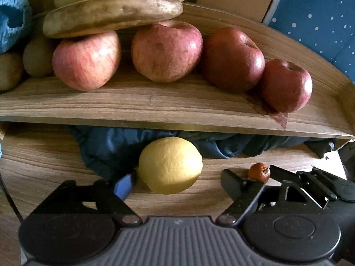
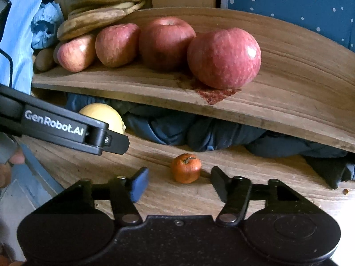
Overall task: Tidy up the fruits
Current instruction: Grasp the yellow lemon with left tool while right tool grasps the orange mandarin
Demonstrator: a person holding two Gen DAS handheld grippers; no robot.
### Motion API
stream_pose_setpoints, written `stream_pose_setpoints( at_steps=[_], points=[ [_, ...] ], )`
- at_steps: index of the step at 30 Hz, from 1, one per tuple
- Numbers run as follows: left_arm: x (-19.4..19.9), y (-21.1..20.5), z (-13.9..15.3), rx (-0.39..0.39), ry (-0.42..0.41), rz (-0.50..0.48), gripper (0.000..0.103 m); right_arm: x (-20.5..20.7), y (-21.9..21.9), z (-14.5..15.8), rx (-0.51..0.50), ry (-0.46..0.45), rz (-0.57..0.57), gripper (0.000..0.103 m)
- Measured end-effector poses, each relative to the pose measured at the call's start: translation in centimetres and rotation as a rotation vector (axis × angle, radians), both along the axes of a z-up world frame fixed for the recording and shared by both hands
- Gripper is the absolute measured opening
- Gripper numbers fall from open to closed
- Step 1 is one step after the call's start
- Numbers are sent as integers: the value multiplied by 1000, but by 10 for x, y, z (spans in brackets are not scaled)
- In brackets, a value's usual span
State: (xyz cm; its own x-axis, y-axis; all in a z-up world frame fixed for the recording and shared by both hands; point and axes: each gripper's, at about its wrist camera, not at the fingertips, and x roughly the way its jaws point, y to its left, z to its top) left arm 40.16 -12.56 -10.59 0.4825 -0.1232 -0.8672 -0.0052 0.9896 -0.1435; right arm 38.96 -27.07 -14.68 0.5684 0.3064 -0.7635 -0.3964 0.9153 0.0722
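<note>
While both wrist views are clear, I note the two loose fruits on the bench [image 2: 244, 166], below the wooden shelf [image 1: 155, 102] that carries the apples and bananas.

Lemon [image 1: 170, 165]: sits on the bench at the 12 o'clock of the left hand-held gripper [image 1: 177, 182], between its two fingers. I judge it firm, moderately heavy, with a pebbled rind that should give decent friction. It is rounded, so it may roll if nudged off-centre. Best hold: across its widest girth, pads square to the sides. The blue left pad looks touching or just beside the rind; I cannot tell which. The right pad stands apart from it. So the left hand-held gripper is spread wide and grasps nothing yet.

Small orange fruit [image 2: 186, 168]: lies on the bench just ahead of the right hand-held gripper [image 2: 179, 185], near its 12 o'clock, between and slightly beyond the fingertips. It looks wrinkled and dull, so I judge it light, probably soft or dried, and easy to crush. Take it gently across the middle, clear of the stem end. The right hand-held gripper is released, fingers wide, touching nothing.

In the right wrist view the left hand-held gripper's arm crosses at 9 o'clock, partly hiding the lemon. A dark blue cloth [image 2: 173, 128] is bunched under the shelf at 12 o'clock behind both fruits.
</note>
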Motion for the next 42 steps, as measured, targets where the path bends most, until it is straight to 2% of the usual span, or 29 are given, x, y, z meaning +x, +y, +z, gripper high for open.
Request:
stream_pose_setpoints(
  at_steps=[3,6,10,13,29,34,39,42],
  points=[
    [3,-2,-3,0,4,8,80,1,1,1,2,-4,4,46],
    [5,-3,-6,2,3,19,78,2,1,1,-3,-9,-1,41],
    [8,-3,-9,9,10,24,69,2,0,1,-5,-11,-8,32],
    [11,-1,-10,11,14,30,65,-2,0,2,-3,-11,-6,32],
    [10,6,-21,-17,9,27,64,-17,9,4,11,-3,30,31],
    [12,8,-24,-33,12,38,72,-17,10,3,13,-2,34,31],
    [17,6,-23,-35,19,55,73,-17,8,5,15,-1,41,31],
    [11,12,-21,-38,21,73,67,-17,7,5,17,1,45,31]
  ],
)
